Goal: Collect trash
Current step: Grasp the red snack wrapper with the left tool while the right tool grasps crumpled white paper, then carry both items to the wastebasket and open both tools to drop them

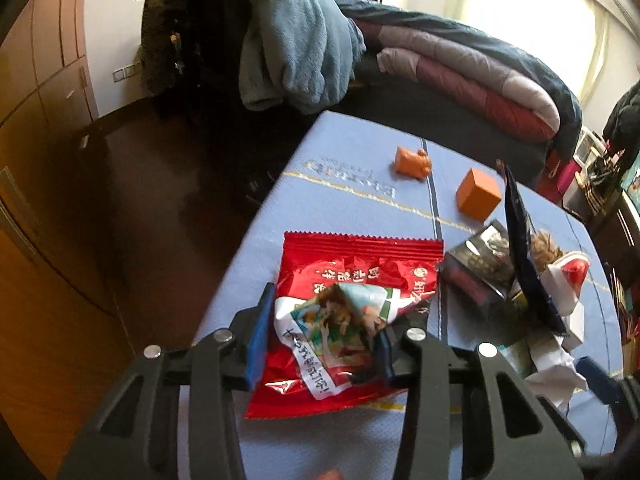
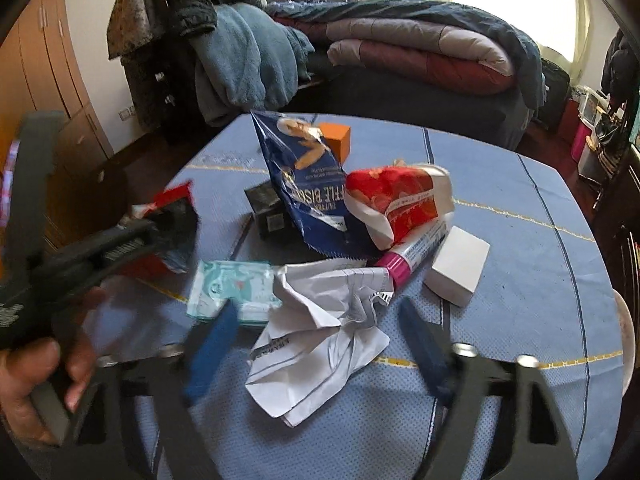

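A red snack wrapper (image 1: 352,264) lies on the blue-clothed table (image 1: 352,148). Its near end is bunched up between the blue pads of my left gripper (image 1: 324,314), which is shut on it. In the right wrist view, a crumpled white paper (image 2: 320,332) lies between the blue fingers (image 2: 212,344) of my right gripper (image 2: 318,306). That gripper is open, with small gaps on both sides of the paper. The left gripper (image 2: 132,236) shows at the left, a hand (image 2: 36,380) holding it.
Behind the paper are a blue biscuit bag (image 2: 304,184), a red-and-white wrapper (image 2: 396,200), a pink-capped tube (image 2: 416,248), a white box (image 2: 456,268), a black box (image 2: 266,208), a teal wipes pack (image 2: 232,288) and an orange box (image 2: 336,140). An orange toy (image 1: 412,162) sits farther back.
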`<state>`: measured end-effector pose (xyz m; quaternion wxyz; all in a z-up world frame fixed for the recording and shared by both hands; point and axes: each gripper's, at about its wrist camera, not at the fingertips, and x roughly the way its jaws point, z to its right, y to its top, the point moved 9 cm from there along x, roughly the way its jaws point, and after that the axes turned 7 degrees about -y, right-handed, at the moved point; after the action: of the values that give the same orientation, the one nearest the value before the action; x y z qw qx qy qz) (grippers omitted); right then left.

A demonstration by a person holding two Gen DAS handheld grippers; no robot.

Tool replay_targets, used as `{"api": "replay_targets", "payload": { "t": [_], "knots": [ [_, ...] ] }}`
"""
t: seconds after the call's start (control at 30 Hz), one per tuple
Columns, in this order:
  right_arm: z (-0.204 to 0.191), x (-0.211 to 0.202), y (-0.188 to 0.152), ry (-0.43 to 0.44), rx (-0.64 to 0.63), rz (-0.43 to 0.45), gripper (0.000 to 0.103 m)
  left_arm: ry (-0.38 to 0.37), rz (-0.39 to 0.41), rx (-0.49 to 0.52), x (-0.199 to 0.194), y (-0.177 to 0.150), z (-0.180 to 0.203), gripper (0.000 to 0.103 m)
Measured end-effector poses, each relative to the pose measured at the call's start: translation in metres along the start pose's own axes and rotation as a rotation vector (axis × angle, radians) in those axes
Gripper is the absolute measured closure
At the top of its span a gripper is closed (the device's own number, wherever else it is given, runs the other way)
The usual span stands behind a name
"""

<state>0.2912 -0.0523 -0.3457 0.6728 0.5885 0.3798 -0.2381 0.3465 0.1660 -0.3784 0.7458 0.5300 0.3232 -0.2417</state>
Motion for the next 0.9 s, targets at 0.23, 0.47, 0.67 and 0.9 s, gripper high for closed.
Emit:
{"api": "replay_targets", "payload": {
  "t": [0.23,0.47,0.67,0.9],
  "knots": [
    [0.006,-0.009,-0.003,0.030,-0.017,0.012,0.084,-0.024,0.051,-0.011,-0.030,0.007,0.004,0.060],
    [0.025,-0.041,-0.010,0.080,0.002,0.044,0.090,-0.058,0.114,0.026,-0.073,0.011,0.032,0.060],
    [0.057,-0.071,-0.020,0.094,0.050,0.072,0.090,-0.118,0.144,0.081,-0.104,0.010,0.076,0.060],
    [0.120,-0.103,-0.028,-0.004,0.117,0.142,0.090,-0.241,0.140,0.197,-0.116,-0.001,0.161,0.059]
  ]
}}
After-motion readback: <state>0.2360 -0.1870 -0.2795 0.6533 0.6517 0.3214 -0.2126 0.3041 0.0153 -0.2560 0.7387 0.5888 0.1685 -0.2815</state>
